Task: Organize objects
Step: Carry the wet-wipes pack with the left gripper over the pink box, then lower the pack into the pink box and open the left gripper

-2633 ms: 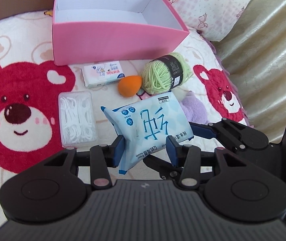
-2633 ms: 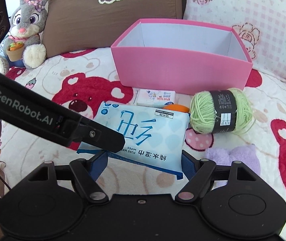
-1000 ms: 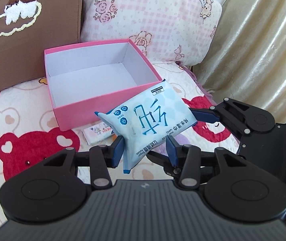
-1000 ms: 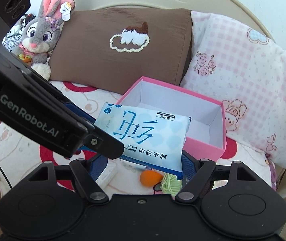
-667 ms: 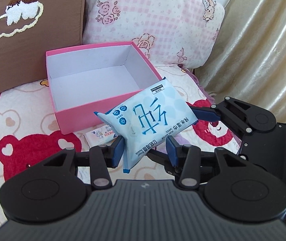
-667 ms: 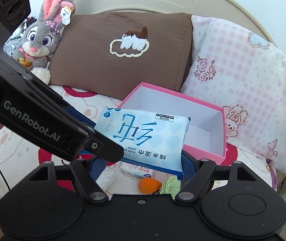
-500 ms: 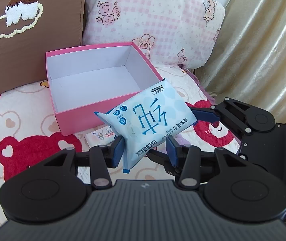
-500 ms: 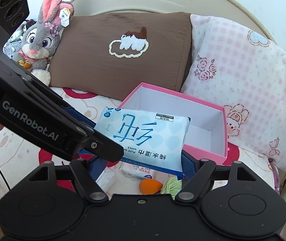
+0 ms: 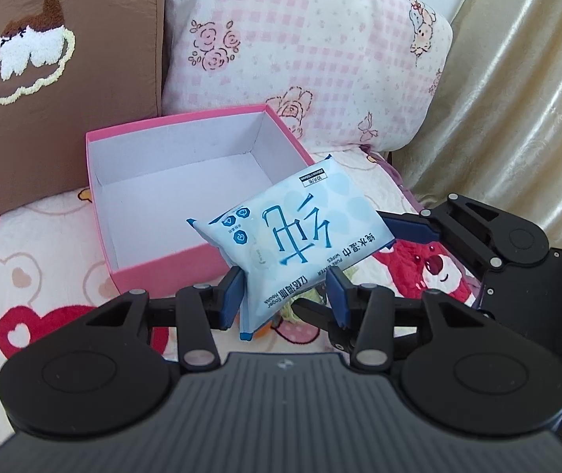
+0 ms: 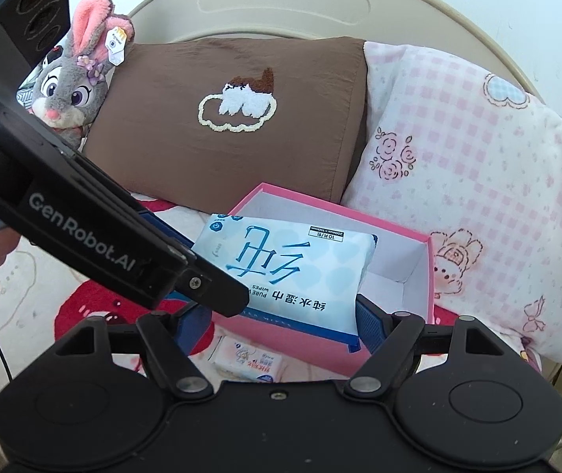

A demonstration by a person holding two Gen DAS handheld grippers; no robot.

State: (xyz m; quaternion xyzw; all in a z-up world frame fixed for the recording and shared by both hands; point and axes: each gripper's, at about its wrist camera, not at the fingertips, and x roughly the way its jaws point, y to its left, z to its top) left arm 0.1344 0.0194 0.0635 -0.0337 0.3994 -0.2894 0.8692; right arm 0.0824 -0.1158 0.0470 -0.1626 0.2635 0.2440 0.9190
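Pale blue, the wipes pack (image 9: 300, 236) hangs in the air over the near wall of the pink box (image 9: 154, 272), which sits open on my bed's bear-print blanket (image 9: 25, 276). My left gripper (image 9: 285, 295) pinches the pack's short end, and my right gripper (image 10: 281, 315) clamps it across its length. Below, a small tissue packet (image 10: 247, 358) lies just beside the box. Brown and pink pillows lean behind.

A brown pillow (image 10: 217, 126) with 1 embroidered cloud patch leaned beside a pink checked pillow (image 10: 473, 181). A grey plush rabbit (image 10: 74, 79) sat at its left. A beige curtain (image 9: 517, 98) hung right.
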